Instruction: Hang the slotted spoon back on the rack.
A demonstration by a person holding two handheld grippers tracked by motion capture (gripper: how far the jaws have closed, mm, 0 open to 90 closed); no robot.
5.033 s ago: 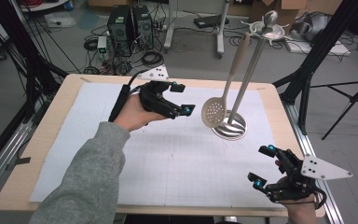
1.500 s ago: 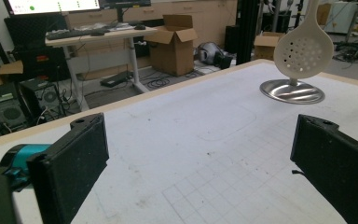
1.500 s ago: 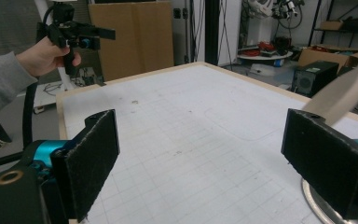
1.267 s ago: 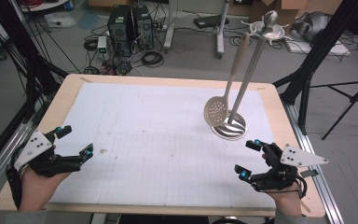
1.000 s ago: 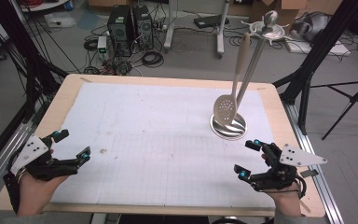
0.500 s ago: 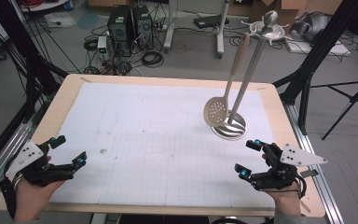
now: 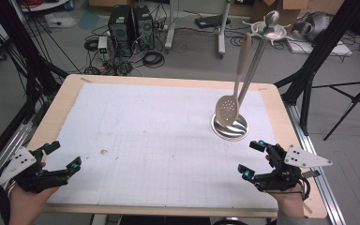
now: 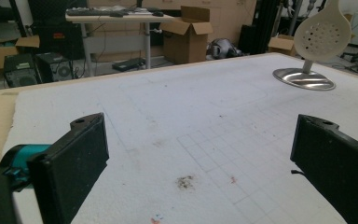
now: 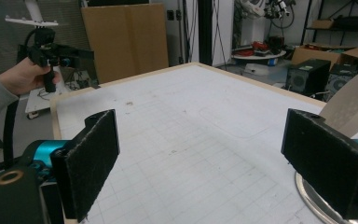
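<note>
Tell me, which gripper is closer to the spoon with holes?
Right. The right gripper sits just in front of the slotted spoon; the left gripper is across the table at the opposite near corner.

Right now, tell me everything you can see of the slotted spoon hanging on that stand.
The slotted spoon looks like beige plastic: a long plain handle and a round bowl pierced with small holes. It hangs bowl down, tilted, from the top of the metal stand, its bowl just above the stand's round shiny base at the table's far right. Neither pair of tongs touches it.

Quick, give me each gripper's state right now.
Left gripper: open, holding nothing.
Right gripper: open, holding nothing.
</note>
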